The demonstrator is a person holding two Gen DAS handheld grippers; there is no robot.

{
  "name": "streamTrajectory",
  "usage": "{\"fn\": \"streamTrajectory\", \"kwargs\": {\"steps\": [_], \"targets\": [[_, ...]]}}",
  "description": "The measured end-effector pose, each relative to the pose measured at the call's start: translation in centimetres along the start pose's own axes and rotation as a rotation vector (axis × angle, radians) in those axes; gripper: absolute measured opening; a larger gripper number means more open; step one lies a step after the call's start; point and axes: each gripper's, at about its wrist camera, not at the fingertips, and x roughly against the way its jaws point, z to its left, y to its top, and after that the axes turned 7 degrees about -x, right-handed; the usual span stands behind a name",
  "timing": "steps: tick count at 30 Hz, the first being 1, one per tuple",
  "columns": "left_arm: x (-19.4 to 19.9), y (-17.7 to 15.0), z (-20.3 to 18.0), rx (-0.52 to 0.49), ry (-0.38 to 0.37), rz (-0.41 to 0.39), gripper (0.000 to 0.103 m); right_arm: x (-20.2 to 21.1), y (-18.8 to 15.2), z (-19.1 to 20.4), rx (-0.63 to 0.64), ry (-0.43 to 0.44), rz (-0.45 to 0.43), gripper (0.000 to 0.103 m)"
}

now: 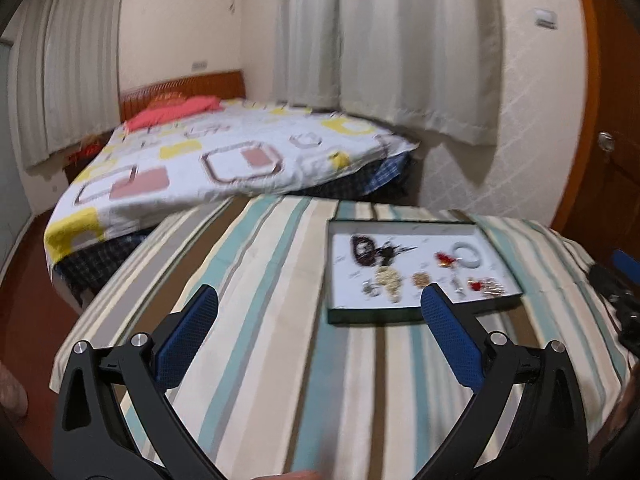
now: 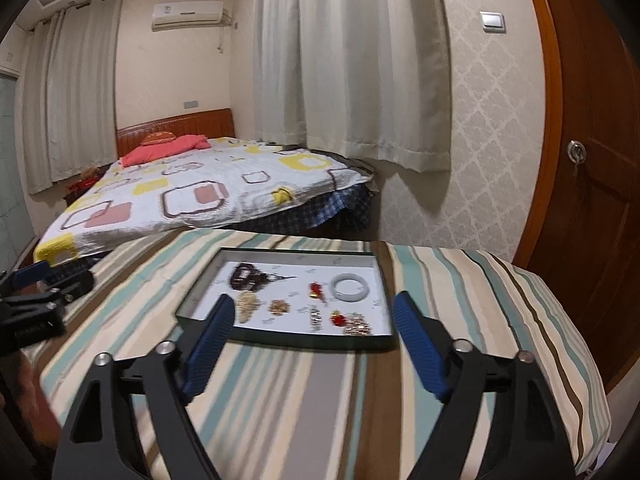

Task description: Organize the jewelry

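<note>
A shallow dark-rimmed tray (image 2: 280, 340) with a white floor lies on the striped tablecloth; it also shows in the left wrist view (image 1: 372, 316). In it lie a pale jade bangle (image 2: 351, 287), a dark bead bracelet (image 2: 246, 276), a cream bead piece (image 2: 247, 305), a small gold piece (image 2: 279, 306), red charms (image 2: 316, 290) and a gold chain heap (image 2: 357, 327). My right gripper (image 2: 314, 310) is open and empty, hovering in front of the tray. My left gripper (image 1: 320, 300) is open and empty, left of the tray's near edge. The bangle also shows in the left wrist view (image 1: 468, 256).
The table has a striped cloth (image 2: 320, 400). A bed with a patterned cover (image 2: 192, 196) stands close behind the table. Curtains (image 2: 348, 60) hang at the back, a wooden door (image 2: 592, 160) is at the right. The left gripper (image 2: 36, 300) shows at the left edge.
</note>
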Motion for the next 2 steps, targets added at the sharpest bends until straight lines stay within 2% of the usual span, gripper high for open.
{"fn": "streamTrajectory", "kwargs": {"steps": [2], "targets": [[-2.3,-0.2,1.3,0.015,0.035,0.033,0.099,-2.2,-0.4,-2.1,-0.018,-0.045,0.014,0.082]]}}
